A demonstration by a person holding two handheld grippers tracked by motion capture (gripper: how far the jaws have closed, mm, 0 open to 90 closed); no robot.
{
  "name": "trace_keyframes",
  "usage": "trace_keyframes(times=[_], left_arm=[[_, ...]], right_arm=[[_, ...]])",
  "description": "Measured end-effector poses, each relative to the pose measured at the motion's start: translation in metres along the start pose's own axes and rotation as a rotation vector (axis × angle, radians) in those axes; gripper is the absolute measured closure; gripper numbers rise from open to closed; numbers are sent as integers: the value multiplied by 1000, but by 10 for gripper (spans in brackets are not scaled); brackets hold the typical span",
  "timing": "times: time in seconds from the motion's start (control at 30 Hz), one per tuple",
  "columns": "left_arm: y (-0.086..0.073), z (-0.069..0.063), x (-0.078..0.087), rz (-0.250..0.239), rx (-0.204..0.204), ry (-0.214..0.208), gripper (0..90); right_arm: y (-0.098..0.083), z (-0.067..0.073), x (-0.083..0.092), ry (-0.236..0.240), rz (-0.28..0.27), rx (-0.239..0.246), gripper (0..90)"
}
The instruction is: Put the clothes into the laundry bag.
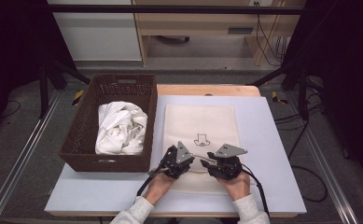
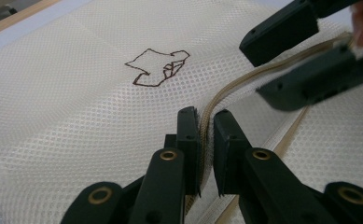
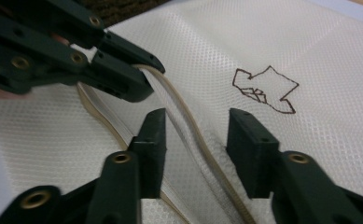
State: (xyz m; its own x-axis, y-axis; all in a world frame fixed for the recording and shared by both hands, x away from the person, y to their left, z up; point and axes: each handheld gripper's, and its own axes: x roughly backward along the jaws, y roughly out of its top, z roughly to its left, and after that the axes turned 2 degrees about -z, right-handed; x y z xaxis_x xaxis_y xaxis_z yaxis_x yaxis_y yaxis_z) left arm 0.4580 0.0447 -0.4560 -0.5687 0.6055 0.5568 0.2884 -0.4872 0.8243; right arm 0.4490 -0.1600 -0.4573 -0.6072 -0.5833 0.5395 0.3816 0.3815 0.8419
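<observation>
A cream mesh bag (image 1: 200,119) with a small brown line drawing (image 1: 200,139) lies flat on the pale mat (image 1: 268,149). Its tan zipper band (image 2: 244,79) runs along a lifted opening near the bag's near end. My left gripper (image 2: 206,128) is shut on that band, which is pinched upright between its jaws. My right gripper (image 3: 198,137) is open and straddles the same band (image 3: 191,128) a short way along, with its jaws apart on either side. In the high view the left gripper (image 1: 191,158) and right gripper (image 1: 211,159) face each other closely over the bag.
A brown wicker basket (image 1: 83,126) holding crumpled white cloth (image 1: 121,128) stands on the mat left of the bag. The wooden table edge (image 1: 207,88) shows behind the mat. Black frame bars and cables surround the table on the floor.
</observation>
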Motion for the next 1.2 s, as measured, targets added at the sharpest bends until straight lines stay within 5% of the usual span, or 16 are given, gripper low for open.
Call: trace_keyframes(times=[0.13,0.3,0.43,0.57,0.77,1.03,1.2], left_arm=[[1,2,2,-11,21,-14,808],[0,-3,6,-10,28,-33,673],[1,-7,29,-63,66,-55,584],[-6,-17,48,-72,36,-54,699],[-38,-23,44,34,57,-86,863],[-53,-23,34,79,74,-91,869],[-56,-25,34,64,74,-80,874]], right_arm=[[-3,3,-7,-58,34,41,525],[-3,-3,-4,-60,29,-16,816],[-3,-5,0,-57,2,-43,861],[-2,-5,2,-64,-17,-48,862],[0,-7,5,-48,-74,-58,861],[7,-10,13,-41,-125,-72,863],[12,-9,17,-39,-160,-72,863]])
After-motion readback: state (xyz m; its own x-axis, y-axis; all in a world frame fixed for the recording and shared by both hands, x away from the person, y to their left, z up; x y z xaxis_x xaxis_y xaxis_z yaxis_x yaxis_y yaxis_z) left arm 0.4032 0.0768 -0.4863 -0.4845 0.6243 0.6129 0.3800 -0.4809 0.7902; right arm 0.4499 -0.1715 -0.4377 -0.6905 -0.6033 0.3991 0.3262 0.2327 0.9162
